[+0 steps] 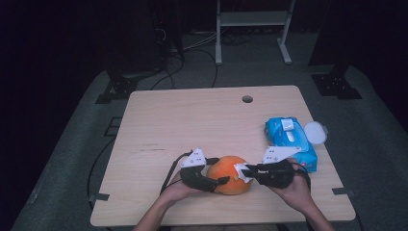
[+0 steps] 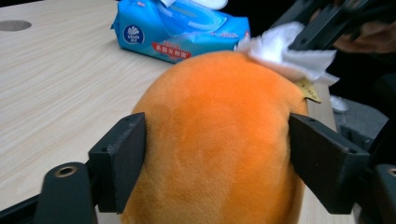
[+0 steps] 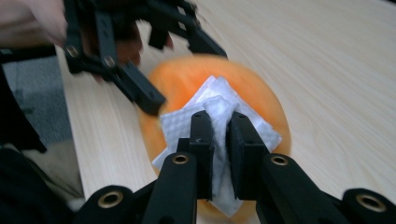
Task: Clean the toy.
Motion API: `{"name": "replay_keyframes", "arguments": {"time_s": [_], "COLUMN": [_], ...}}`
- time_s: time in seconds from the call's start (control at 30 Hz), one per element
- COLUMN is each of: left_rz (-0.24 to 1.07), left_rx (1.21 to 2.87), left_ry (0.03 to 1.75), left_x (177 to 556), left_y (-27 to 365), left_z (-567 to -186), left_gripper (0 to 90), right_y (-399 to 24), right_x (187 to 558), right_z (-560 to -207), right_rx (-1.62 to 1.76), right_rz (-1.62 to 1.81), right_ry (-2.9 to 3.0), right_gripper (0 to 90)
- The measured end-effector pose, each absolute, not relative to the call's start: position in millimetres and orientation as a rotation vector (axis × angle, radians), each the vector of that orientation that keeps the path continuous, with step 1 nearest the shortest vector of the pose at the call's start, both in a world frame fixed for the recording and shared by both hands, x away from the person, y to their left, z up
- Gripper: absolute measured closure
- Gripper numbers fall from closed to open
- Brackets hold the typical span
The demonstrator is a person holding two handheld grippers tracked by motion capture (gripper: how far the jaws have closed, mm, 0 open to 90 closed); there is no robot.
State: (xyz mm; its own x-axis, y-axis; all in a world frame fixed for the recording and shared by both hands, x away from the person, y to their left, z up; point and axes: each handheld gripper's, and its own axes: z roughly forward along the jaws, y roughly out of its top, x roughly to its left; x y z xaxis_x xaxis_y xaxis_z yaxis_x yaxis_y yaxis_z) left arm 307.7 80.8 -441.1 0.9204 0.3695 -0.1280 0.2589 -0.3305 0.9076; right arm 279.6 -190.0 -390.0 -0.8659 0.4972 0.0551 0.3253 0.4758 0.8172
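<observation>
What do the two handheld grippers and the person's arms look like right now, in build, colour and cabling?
Both the left gripper and the right gripper are black, each topped by a grey three-cornered plate with small dark dots. The jaws are flat, blocky black pads on linkage arms with brass-coloured pivot rivets. A black cable trails from each gripper toward the table's near edge. The forearms are bare, with no sleeves in view.

Dim room, grey carpeted floor (image 1: 72, 139), pale wooden worktop (image 1: 192, 120), white metal frame (image 1: 252, 24) beyond, black cables (image 1: 202, 45) trailing, dark surroundings

Orange plush toy (image 1: 231, 174) on table, white wipe (image 3: 219, 122) pressed on top.
</observation>
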Motion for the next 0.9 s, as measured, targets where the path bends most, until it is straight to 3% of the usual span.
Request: {"name": "replay_keyframes", "arguments": {"time_s": [0.4, 0.6, 0.8, 0.9], "left_rz": [0.123, 0.119, 0.076, 0.019], "left_rx": [1.947, 1.94, 1.934, 1.961], "left_ry": [0.463, 0.448, 0.484, 0.565], "left_x": [309, 306, 310, 315], "left_y": [85, 80, 83, 86], "left_z": [-442, -441, -439, -443], "left_gripper": [24.2, 22.6, 15.6, 7.1], "right_y": [-213, -203, -202, -208], "right_x": [295, 290, 293, 293], "right_z": [-404, -394, -399, -402], "right_rx": [0.847, 0.803, 0.794, 0.818], "right_rz": [1.295, 1.381, 1.37, 1.381], "right_ry": [2.479, 2.463, 2.493, 2.499], "right_gripper": [80.1, 80.2, 80.3, 80.3]}}
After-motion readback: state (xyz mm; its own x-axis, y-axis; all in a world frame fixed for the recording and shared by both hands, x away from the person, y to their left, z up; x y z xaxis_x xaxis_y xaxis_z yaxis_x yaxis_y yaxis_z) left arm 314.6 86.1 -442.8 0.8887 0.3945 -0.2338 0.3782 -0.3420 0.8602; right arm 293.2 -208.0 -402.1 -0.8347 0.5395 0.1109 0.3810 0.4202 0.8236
